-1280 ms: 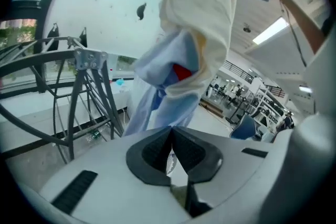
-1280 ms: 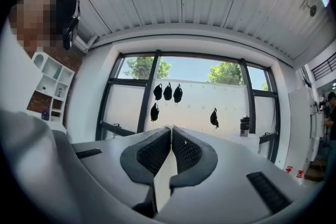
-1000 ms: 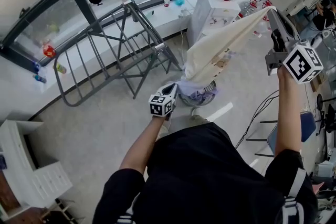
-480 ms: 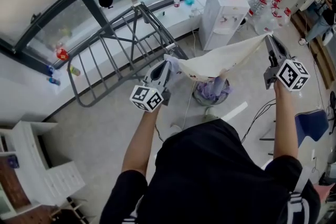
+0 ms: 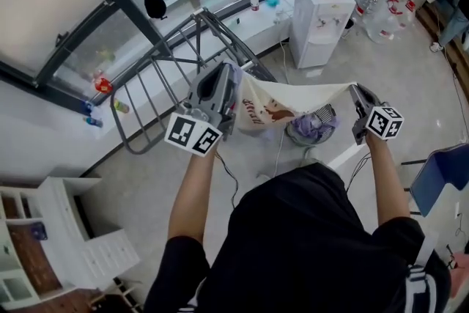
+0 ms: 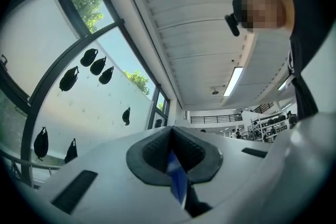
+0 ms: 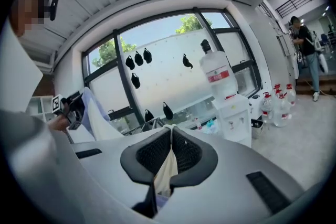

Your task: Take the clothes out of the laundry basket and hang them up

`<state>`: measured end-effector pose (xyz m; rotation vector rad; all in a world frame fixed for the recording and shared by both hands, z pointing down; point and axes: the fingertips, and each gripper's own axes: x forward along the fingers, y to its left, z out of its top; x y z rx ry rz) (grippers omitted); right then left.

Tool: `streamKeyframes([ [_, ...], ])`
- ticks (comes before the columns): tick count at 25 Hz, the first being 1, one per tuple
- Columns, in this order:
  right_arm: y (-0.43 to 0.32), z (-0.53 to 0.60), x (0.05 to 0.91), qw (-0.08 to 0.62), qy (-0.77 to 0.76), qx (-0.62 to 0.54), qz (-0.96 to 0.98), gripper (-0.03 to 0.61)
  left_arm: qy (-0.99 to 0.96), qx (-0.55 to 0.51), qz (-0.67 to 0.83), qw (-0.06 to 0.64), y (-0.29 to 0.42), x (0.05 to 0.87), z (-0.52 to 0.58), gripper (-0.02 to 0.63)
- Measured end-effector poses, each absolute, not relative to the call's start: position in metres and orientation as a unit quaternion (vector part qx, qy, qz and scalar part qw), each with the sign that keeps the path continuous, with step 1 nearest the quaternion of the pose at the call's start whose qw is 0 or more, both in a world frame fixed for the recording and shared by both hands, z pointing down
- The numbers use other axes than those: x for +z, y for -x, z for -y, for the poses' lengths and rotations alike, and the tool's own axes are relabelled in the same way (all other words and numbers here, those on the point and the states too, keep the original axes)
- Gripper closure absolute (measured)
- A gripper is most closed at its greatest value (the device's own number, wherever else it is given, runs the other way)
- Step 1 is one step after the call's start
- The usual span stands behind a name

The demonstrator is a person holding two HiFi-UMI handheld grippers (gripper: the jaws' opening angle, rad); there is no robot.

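Both grippers are pressed shut on a cream garment [image 5: 289, 100], the left gripper [image 5: 233, 78] pinching one end and the right gripper [image 5: 355, 89] the other, so the cloth hangs stretched between them in front of the person. Its printed face sags just above the laundry basket [image 5: 316, 122] on the floor, which holds more purple cloth. The grey drying rack [image 5: 176, 48] stands beyond to the left and a water dispenser [image 5: 320, 11] farther off.

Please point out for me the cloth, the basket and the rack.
cloth [image 5: 300, 96], head view, its stretched middle.
basket [image 5: 327, 114], head view, its wire rim.
rack [image 5: 226, 35], head view, a top bar.
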<state>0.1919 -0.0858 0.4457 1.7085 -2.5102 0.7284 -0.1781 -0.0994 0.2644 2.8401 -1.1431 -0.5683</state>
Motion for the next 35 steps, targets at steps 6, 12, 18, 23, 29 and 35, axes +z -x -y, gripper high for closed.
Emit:
streamKeyframes([
  [6,-0.156,0.079,0.471,0.034,-0.513,0.234,0.825,0.571,-0.907,-0.19,0.376,-0.012,0.196,0.229,0.089,0.609],
  [12,-0.12,0.083,0.474,0.077,-0.478,0.218,0.848,0.489,-0.894,-0.195,0.401,-0.033,0.232,0.215,0.08,0.609],
  [18,-0.056,0.096,0.434,0.127,-0.397,0.144,0.897,0.409,-0.885,-0.195,0.42,-0.042,0.257,0.204,0.075,0.609],
  [23,-0.023,0.09,0.406,0.244,-0.288,0.008,0.926,0.382,-0.876,-0.191,0.441,-0.05,0.275,0.2,0.072,0.61],
  [29,-0.045,0.082,0.431,0.282,-0.29,0.025,0.914,0.383,-0.857,-0.212,0.467,-0.048,0.302,0.19,0.072,0.609],
  [35,-0.063,0.057,0.461,0.33,-0.247,0.103,0.905,0.383,-0.845,-0.2,0.491,-0.067,0.318,0.183,0.069,0.609],
])
